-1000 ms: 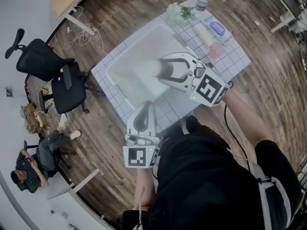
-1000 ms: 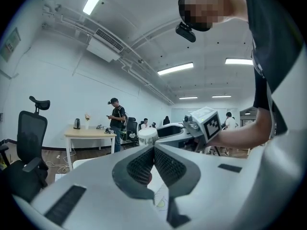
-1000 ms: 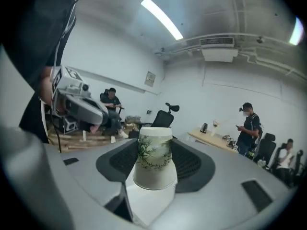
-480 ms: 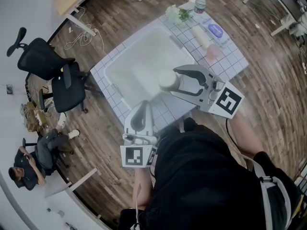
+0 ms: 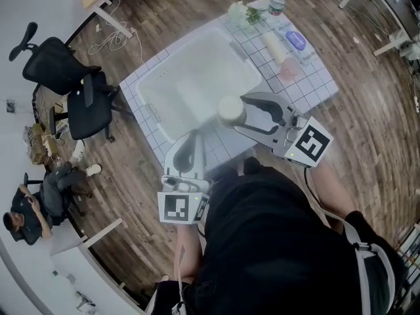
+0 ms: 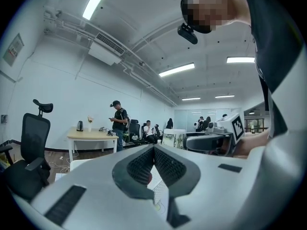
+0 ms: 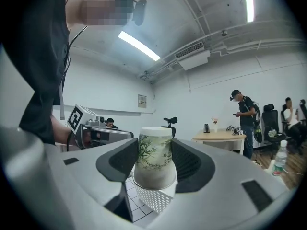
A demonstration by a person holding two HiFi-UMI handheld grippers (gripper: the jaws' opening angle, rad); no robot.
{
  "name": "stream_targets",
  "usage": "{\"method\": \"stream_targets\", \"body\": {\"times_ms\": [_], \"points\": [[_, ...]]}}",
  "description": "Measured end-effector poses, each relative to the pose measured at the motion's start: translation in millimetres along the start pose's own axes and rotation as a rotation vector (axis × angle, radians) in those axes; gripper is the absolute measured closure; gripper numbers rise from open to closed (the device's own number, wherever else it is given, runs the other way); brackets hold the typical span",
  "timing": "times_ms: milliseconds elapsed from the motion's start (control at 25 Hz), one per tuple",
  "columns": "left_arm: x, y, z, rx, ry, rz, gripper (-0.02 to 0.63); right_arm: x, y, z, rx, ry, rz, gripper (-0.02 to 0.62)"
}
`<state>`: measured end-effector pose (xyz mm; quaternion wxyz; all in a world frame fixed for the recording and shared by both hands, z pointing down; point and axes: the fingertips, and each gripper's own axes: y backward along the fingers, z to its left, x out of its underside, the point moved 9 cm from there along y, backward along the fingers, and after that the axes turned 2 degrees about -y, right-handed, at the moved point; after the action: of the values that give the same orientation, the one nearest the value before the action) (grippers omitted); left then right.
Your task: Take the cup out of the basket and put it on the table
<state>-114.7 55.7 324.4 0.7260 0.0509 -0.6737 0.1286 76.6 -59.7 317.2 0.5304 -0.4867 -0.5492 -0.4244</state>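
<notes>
Half the job looks done: the right gripper (image 5: 239, 113) clamps the upright cup (image 5: 230, 109), seemingly raised above the basket's (image 5: 190, 77) near corner. Setting it on the table (image 5: 308, 77) remains. The left gripper (image 5: 195, 140) has its jaws together, holding nothing.

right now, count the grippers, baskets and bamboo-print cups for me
grippers: 2 (left gripper, right gripper)
basket: 1
bamboo-print cup: 1
total: 4
</notes>
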Motion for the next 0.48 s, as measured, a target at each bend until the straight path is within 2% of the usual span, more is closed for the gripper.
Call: {"method": "stream_targets", "body": {"times_ms": [480], "points": [[8.3,20.7,-26.4,-0.131,0.008,0.002,0.597,13.9,12.0,5.6,-0.085,-0.023,-0.008,0.36]]}}
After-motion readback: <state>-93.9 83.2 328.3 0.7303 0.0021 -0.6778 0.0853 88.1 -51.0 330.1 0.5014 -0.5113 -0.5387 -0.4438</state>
